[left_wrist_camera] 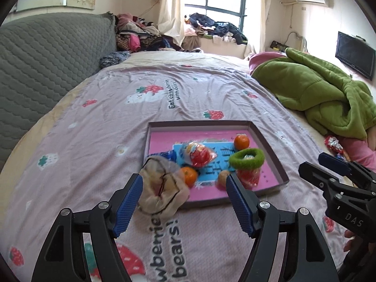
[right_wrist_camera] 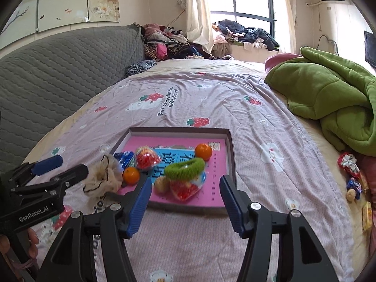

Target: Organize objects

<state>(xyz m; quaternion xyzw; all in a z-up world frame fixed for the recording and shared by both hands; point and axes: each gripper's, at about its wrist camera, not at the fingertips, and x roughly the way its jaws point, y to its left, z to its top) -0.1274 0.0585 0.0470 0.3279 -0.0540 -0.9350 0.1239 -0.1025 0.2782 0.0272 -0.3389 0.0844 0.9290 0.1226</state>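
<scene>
A shallow box (left_wrist_camera: pixel 199 123) (right_wrist_camera: pixel 178 129) with a pink floor lies on the strawberry-print bed cover. It holds two tangerines (left_wrist_camera: pixel 241 141) (right_wrist_camera: pixel 131 175), red snack packets (left_wrist_camera: pixel 199 156) (right_wrist_camera: pixel 145 159), a green fuzzy hair ring (left_wrist_camera: pixel 257 158) (right_wrist_camera: pixel 185 168) and a walnut (left_wrist_camera: pixel 222 178) (right_wrist_camera: pixel 162 184). A beige scrunchie (left_wrist_camera: pixel 162 188) (right_wrist_camera: pixel 103 178) hangs over the box's near left corner. My left gripper (left_wrist_camera: pixel 184 181) hovers open above that corner, nothing between its pads. My right gripper (right_wrist_camera: pixel 185 181) is open over the box's near edge, holding nothing.
A rumpled green blanket (left_wrist_camera: pixel 317 94) (right_wrist_camera: pixel 329 89) covers the bed's right side. Loose wrapped snacks (right_wrist_camera: pixel 350 166) (left_wrist_camera: pixel 333 143) lie on the cover right of the box. A grey quilted headboard (left_wrist_camera: pixel 47 58) lines the left. Piled clothes sit at the far end under the window.
</scene>
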